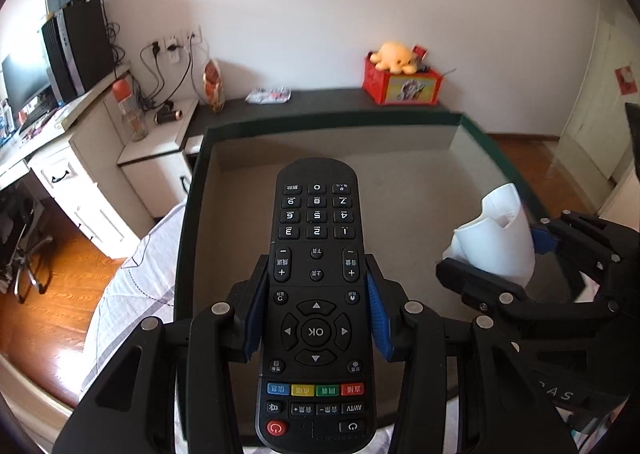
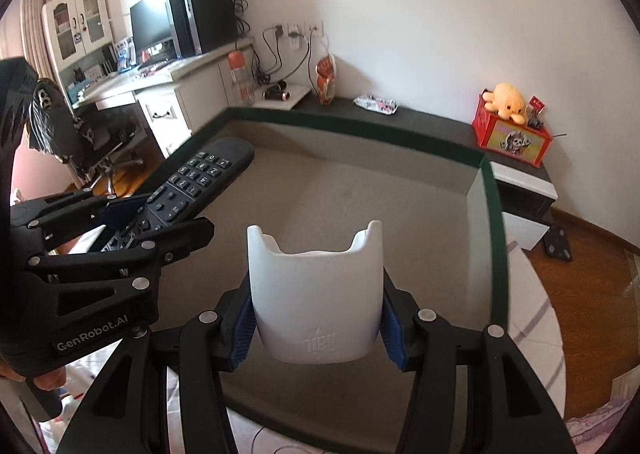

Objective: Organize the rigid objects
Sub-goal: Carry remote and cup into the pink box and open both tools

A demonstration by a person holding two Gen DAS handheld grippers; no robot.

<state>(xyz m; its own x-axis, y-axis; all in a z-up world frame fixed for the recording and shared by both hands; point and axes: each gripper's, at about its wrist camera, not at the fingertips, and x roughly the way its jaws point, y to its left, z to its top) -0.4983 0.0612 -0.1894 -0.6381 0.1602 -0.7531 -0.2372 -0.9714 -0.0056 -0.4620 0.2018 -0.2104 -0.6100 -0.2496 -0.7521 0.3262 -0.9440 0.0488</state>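
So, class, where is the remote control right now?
The remote control is clamped in the left gripper, held above the open box, left of the white holder.

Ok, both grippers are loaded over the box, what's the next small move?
Probably lower the left gripper and set the remote on the box floor, bare beneath it. The right gripper holds the white holder clear to the side.

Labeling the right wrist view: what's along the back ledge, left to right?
Orange-capped bottle → dark cylinder → snack bag → flat packet → red box with the yellow plush on top.
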